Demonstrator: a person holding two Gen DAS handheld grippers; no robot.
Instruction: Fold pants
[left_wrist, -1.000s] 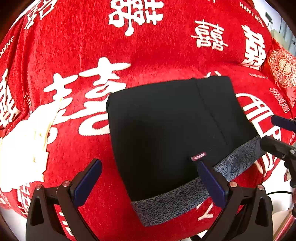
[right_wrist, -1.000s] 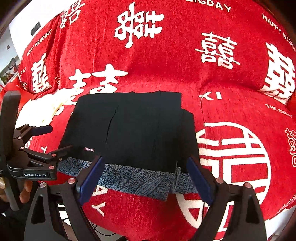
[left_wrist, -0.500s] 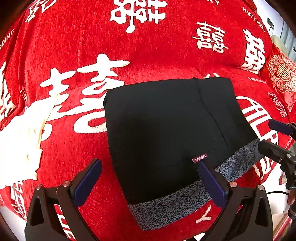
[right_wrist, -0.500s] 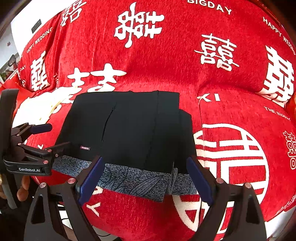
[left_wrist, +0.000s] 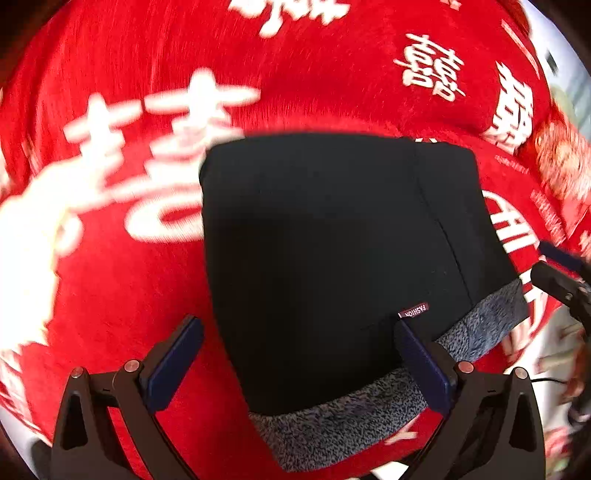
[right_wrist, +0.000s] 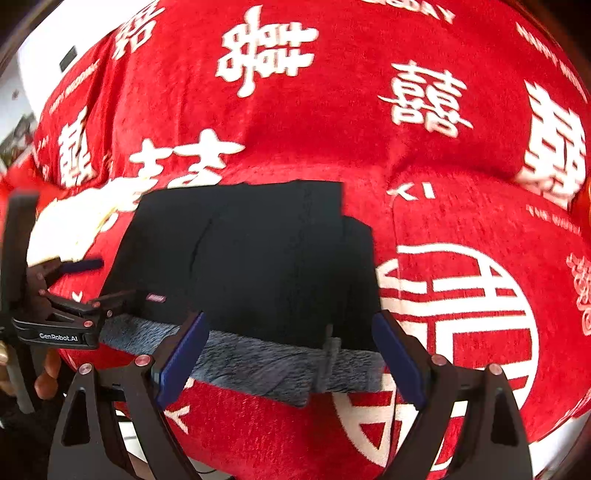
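The black pants (left_wrist: 332, 243) lie folded into a flat rectangle on the red sofa cover, with a grey fleecy band (left_wrist: 354, 417) along the near edge and a small red label (left_wrist: 414, 310). They also show in the right wrist view (right_wrist: 266, 258). My left gripper (left_wrist: 295, 358) is open and empty, held just above the near edge of the pants. My right gripper (right_wrist: 288, 350) is open and empty over the grey band (right_wrist: 258, 362). The left gripper also shows in the right wrist view (right_wrist: 70, 295) at the far left.
The red sofa cover (right_wrist: 332, 122) with white characters spans the seat and backrest. A cream cloth (left_wrist: 26, 236) lies to the left of the pants. A red patterned cushion (left_wrist: 561, 162) sits at the far right. The sofa's front edge runs just below the grey band.
Both grippers have moved closer to the pants, which look larger now. The left view is blurred from motion. The pants have not moved.
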